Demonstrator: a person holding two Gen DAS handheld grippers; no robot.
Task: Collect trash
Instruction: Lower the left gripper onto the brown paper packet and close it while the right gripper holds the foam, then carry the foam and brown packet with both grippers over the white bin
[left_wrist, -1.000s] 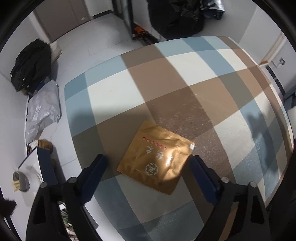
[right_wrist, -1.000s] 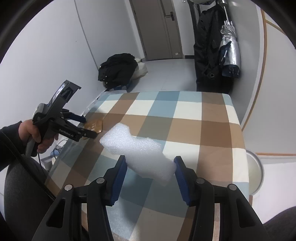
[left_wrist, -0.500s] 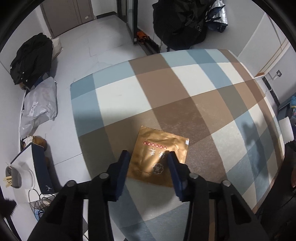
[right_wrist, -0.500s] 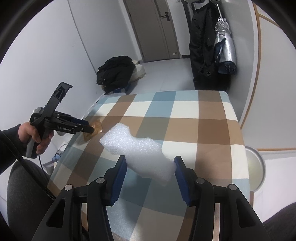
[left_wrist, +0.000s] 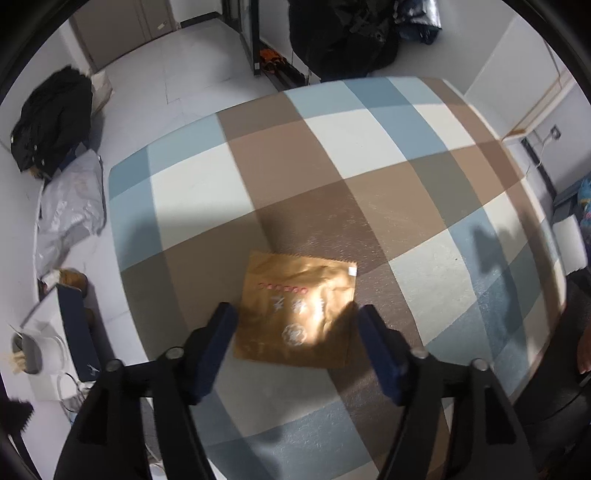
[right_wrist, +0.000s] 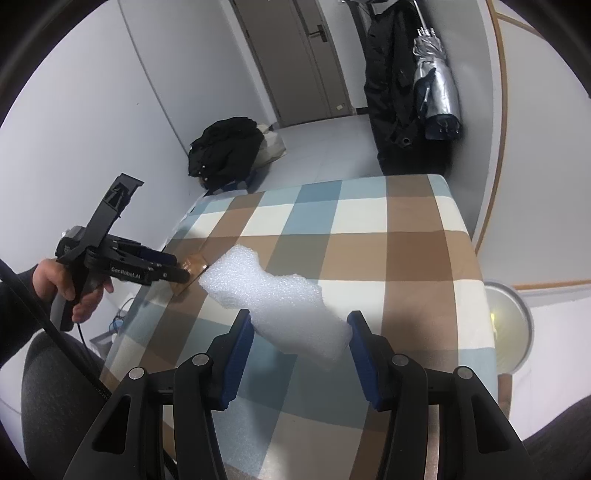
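A flat golden-brown packet (left_wrist: 299, 310) with red and white print lies on the checked tablecloth (left_wrist: 332, 147) near its left edge. My left gripper (left_wrist: 295, 325) is open, its blue pads on either side of the packet's near end. The right wrist view shows that gripper (right_wrist: 173, 267) low over the packet (right_wrist: 194, 264). My right gripper (right_wrist: 299, 328) is shut on a white foam piece (right_wrist: 273, 299), held above the table's near half.
A black bag (left_wrist: 51, 118) and a grey plastic bag (left_wrist: 70, 210) lie on the floor left of the table. A white cup (left_wrist: 37, 350) stands on a low stand there. Black coats (right_wrist: 391, 96) and a folded umbrella (right_wrist: 436, 85) hang behind the table. A round lamp (right_wrist: 506, 325) is at right.
My left gripper narrowed half a second ago and has opened again around the packet, which has turned a little. My right gripper still holds the foam, nearly still.
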